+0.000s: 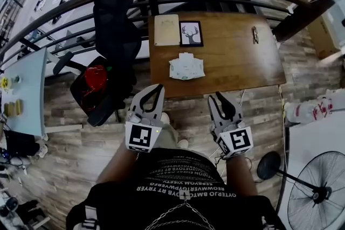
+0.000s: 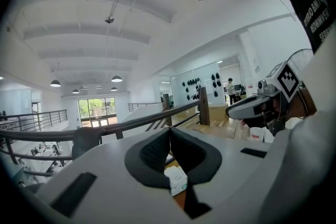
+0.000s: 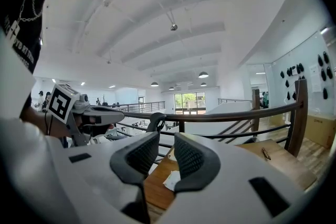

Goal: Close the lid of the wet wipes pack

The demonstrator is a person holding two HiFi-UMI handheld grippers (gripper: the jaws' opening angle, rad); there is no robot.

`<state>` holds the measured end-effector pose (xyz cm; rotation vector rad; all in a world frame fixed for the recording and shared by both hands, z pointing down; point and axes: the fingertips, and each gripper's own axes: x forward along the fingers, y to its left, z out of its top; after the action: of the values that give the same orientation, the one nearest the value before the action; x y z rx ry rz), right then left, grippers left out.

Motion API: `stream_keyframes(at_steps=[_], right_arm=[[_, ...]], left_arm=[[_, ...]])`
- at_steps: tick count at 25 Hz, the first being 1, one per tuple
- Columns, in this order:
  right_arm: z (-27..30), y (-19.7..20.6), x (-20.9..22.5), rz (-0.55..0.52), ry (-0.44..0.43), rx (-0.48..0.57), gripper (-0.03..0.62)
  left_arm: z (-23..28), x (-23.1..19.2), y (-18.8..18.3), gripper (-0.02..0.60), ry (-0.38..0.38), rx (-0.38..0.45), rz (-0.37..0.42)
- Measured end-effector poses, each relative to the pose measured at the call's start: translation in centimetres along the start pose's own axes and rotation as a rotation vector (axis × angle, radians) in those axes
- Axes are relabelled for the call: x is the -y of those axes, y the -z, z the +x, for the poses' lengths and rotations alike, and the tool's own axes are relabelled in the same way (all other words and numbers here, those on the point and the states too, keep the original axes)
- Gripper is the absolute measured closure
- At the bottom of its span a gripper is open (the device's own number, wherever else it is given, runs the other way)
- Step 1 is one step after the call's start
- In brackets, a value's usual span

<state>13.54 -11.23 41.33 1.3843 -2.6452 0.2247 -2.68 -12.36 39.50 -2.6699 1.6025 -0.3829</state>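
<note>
The white, green-printed wet wipes pack [image 1: 186, 67] lies flat on the brown wooden table [image 1: 242, 62], left of the middle and closer to the near edge than to the far one. From your head view its lid is too small to read as open or shut, and nothing of what it holds shows. It also peeks out under the jaws in your left gripper view [image 2: 177, 180] and your right gripper view [image 3: 172, 180].

Both your grippers hang short of the table's near edge, above the plank floor and apart from the pack. Your left gripper [image 1: 156, 89] has its dark ribbed pads pressed together at the tips, with nothing between them. Your right gripper [image 1: 216, 97] holds its pads a little apart, the gap empty.

Toward the far left corner sit a pale rectangular board [image 1: 166, 29] and, just beside it, a black-framed deer picture [image 1: 191, 33]. Left of the table stands a black office chair [image 1: 113, 29] with a red bundle [image 1: 96, 79] on its seat.
</note>
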Motion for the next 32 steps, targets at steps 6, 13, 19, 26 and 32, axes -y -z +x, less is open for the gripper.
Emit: stream_keyframes(at_steps=[6,13,19,26,32], right_arm=[[3.6,0.7,0.6,0.015,-0.027,-0.03,0.494],[7.9,0.3,1.8,0.021,-0.022,-0.041,0.494],[11.3,-1.5,3.3,0.012,0.002,-0.022,0.494],[14.4,-1.5,4.0,0.04,0.047,-0.026,0.493],[16.5,-1.7,3.8,0.057,0.049,-0.016,0.494]], left_arm=[[2.4,-2.4,1.4,0.554,-0.008,-0.035,-0.011],[6.1,-5.6,1.3,0.554,0.005,-0.031,-0.016],[9.8,-8.2,-0.1,0.554,0.046,-0.006,0.004],[12.6,-11.1,-0.1,0.554,0.092,-0.008,0.024],[13.4,-12.4,0.0,0.554,0.113,0.0,0.022]])
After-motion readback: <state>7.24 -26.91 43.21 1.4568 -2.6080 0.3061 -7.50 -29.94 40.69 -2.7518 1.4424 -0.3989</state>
